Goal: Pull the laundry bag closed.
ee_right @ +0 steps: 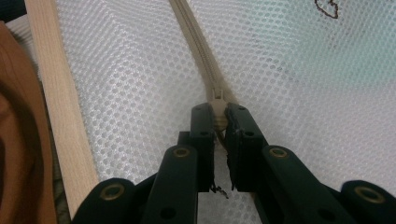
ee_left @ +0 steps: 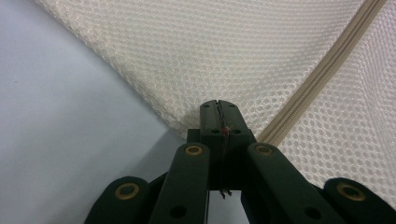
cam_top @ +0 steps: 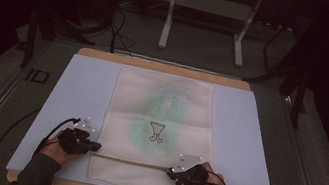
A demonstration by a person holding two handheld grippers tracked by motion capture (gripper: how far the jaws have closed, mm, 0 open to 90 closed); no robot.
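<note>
Dim lab: padded table (cam_top: 74,103), floor cables (cam_top: 117,29), metal stand (cam_top: 207,8).

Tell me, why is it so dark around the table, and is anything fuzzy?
High view: light falls on the table and mesh bag; the room behind is dark. Left gripper view: mesh sharp, tool bottom blurry. Right gripper view: zipper pull sharp, edges soft.

Bare mat (cam_top: 82,89) lies open left and right of the mesh bag (cam_top: 157,122), which covers the middle strip, while both grippers crowd its near end by the wooden edge (ee_right: 60,121).
</note>
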